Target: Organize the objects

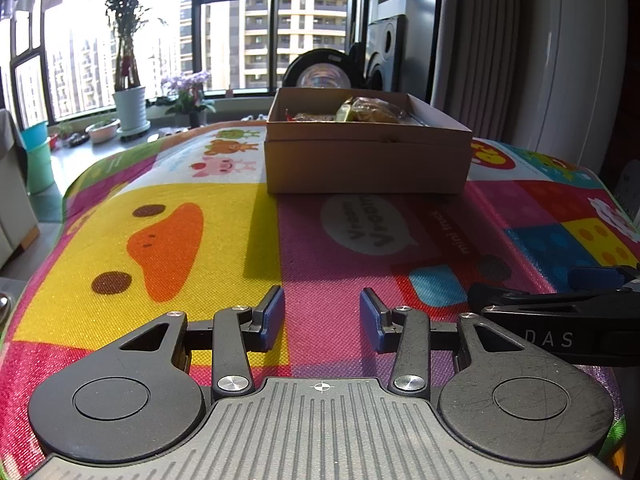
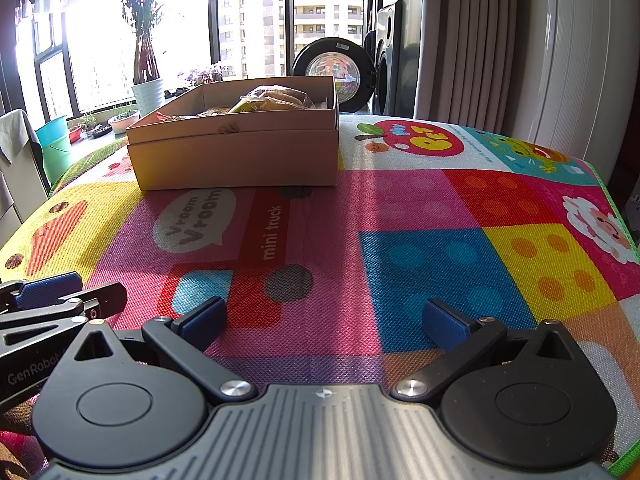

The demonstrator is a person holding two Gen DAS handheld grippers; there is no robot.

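Resting empty above the play mat, the left gripper gapes moderately and the right gripper widely, while the cardboard box at frame centre largely hides its wrapped contents.

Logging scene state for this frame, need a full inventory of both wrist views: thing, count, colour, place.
cardboard box: 1, brown, open, far middle of the mat
wrapped items: several, yellow-green and brown, inside the box; exact count unclear
play mat: 1, multicolour cartoon print, covers the surface
potted plant: 1 tall, green in a white pot, by the window
flowering plant: 1, purple, on the sill
buckets: 2, teal and green, far left
washing machine: 1, dark, door open, behind the box
curtain: 1, grey, right
left gripper: black with blue pads, open, empty, low over the mat
right gripper: same, open wider, empty
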